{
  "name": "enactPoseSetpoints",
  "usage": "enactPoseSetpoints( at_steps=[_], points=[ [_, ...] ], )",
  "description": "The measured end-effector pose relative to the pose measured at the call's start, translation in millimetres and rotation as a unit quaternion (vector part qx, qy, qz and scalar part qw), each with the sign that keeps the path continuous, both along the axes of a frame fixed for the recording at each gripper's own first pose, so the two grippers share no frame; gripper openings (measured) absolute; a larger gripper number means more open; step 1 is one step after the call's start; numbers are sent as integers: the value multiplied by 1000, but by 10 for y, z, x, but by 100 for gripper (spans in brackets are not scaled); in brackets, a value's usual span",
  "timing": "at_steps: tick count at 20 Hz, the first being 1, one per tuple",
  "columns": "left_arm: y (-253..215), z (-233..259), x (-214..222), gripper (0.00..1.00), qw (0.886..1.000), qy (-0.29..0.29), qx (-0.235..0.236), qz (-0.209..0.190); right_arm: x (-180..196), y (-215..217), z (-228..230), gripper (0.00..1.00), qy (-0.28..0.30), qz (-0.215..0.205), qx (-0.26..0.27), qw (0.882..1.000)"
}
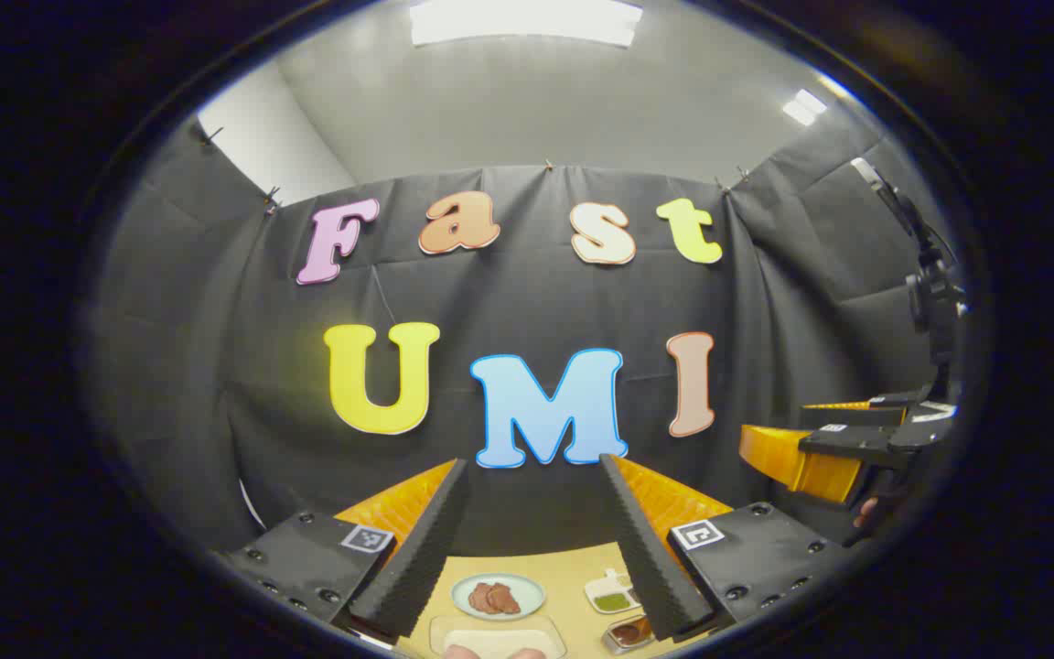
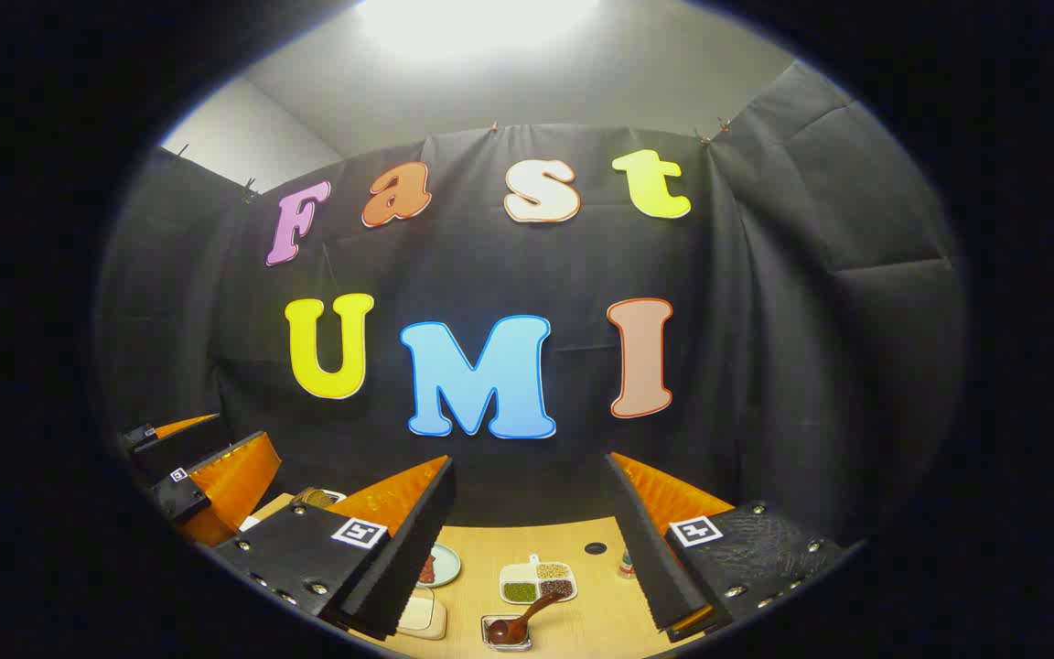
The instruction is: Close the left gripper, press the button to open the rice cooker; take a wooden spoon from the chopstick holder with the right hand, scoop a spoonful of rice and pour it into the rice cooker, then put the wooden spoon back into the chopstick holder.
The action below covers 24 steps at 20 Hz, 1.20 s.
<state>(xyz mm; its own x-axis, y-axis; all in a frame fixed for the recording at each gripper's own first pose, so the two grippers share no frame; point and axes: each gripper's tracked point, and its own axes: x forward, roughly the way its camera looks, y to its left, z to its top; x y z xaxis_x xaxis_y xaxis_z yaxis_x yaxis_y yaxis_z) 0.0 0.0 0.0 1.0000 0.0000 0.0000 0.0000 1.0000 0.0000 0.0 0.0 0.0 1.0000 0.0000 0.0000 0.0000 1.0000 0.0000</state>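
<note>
In the right gripper view, a dark brown wooden spoon (image 2: 520,622) rests with its bowl in a small square dish (image 2: 496,638) on the wooden table (image 2: 582,613), handle slanting up to the right. My right gripper (image 2: 529,462) is raised above the table, open with nothing between its fingers; the spoon lies below and in front of it. My left gripper (image 1: 532,467) is also raised and open with nothing in it. Each view shows the other gripper off to the side: the right gripper (image 1: 820,444) in the left gripper view, the left gripper (image 2: 193,467) in the right gripper view.
A plate of brown slices (image 1: 498,596), a white divided dish with green and brown fillings (image 2: 538,581), a small dish of brown sauce (image 1: 629,631) and a white tray (image 1: 454,636) sit on the table. A cable hole (image 2: 595,548) lies near the back edge by the black cloth wall.
</note>
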Motion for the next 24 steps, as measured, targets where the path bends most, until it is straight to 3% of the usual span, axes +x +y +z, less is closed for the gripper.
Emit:
enactPoseSetpoints(
  at_steps=[3,12,14,24],
  points=[
    [106,5,39,98,1000,-3,-19,12,70,-51,-4,97,-1,-2,-9,1000],
    [249,-69,118,98,1000,7,4,18,143,-25,-58,97,7,-4,0,1000],
    [245,-63,120,93,1000,4,2,15,141,-24,-55,97,6,-3,0,1000],
    [554,-248,83,95,999,4,13,34,122,-25,-152,97,11,-3,11,1000]
  ],
)
